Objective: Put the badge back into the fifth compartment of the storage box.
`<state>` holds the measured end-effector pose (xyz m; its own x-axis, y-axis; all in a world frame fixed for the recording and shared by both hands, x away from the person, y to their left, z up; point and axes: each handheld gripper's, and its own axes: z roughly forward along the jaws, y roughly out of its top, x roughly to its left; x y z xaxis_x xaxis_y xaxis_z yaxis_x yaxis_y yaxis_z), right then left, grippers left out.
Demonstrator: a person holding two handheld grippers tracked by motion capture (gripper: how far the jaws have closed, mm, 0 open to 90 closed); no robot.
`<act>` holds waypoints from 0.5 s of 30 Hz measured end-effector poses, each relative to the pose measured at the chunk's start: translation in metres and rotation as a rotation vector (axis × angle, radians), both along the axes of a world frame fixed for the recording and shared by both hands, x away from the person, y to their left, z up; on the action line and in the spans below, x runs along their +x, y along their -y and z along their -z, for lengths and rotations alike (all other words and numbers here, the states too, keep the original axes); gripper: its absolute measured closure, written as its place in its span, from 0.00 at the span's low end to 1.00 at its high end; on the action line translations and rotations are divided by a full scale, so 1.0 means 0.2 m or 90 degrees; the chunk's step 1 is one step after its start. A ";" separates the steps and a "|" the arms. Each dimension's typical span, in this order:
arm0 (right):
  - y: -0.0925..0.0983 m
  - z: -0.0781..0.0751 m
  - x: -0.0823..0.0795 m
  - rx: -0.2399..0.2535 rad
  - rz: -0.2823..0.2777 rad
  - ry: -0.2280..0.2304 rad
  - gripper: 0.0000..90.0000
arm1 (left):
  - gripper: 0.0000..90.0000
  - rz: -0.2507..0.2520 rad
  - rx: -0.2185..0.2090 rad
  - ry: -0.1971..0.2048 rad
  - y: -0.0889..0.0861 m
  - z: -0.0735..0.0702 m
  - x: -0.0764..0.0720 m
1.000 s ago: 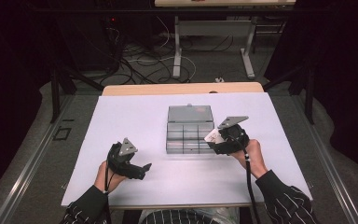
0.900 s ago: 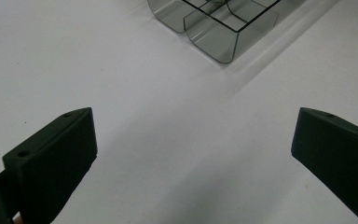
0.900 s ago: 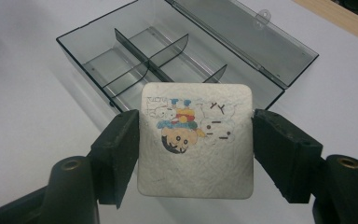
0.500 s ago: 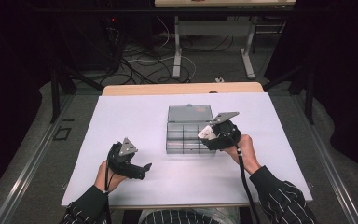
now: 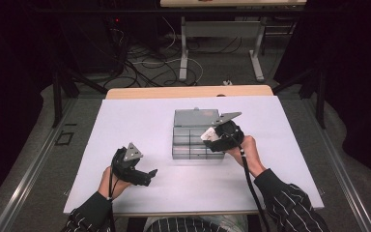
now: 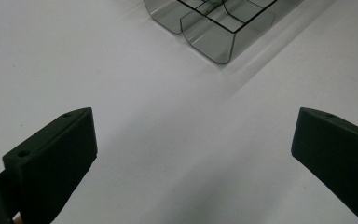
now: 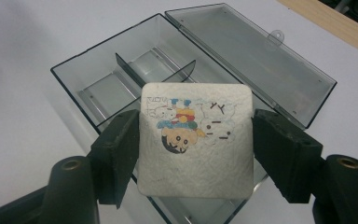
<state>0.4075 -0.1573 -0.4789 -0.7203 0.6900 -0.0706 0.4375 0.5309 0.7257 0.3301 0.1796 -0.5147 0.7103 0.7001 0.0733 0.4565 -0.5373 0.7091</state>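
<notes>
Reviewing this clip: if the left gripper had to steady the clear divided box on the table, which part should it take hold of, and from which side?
Probably the near corner wall of the clear divided box, reached from the left gripper side. That wall is thin, upright and bare, so the open jaws could straddle it from above. The hinged lid lies flat behind, and the right gripper holds a cartoon card over the compartments, so those sides are taken.

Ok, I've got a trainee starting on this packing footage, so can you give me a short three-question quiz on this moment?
1. What does the right gripper hold?
2. True or false: the clear box has its lid shut.
3. The left gripper is: A) open over bare table, B) shut on a card, C) inside the box.

Key: 1. a square card with a cartoon drawing, pinched by its side edges above the box. 2. False, the lid lies open. 3. A.
</notes>
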 end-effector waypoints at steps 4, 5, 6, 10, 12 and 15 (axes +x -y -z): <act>-0.02 0.01 0.02 -0.003 -0.002 -0.009 0.37 | 0.00 0.000 0.001 0.005 0.00 0.00 0.00; -0.03 0.01 0.03 -0.001 -0.003 -0.005 0.37 | 0.00 -0.002 0.002 0.001 -0.01 0.00 0.00; -0.03 0.01 0.03 -0.001 -0.005 -0.010 0.37 | 0.00 -0.002 0.000 0.001 -0.01 0.00 0.00; -0.06 0.02 0.05 -0.004 -0.004 -0.015 0.37 | 0.00 0.000 -0.002 0.007 0.00 0.00 0.00; -0.07 0.03 0.06 -0.009 -0.008 -0.024 0.37 | 0.00 0.000 0.000 0.005 0.00 0.00 0.00; -0.09 0.04 0.07 -0.010 -0.004 -0.025 0.37 | 0.00 0.000 0.002 0.005 -0.01 0.00 0.00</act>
<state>0.4224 -0.1401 -0.4870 -0.7271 0.6844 -0.0530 0.4623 0.5452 0.6993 0.3309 0.1806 -0.5141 0.7097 0.6998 0.0812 0.4504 -0.5394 0.7115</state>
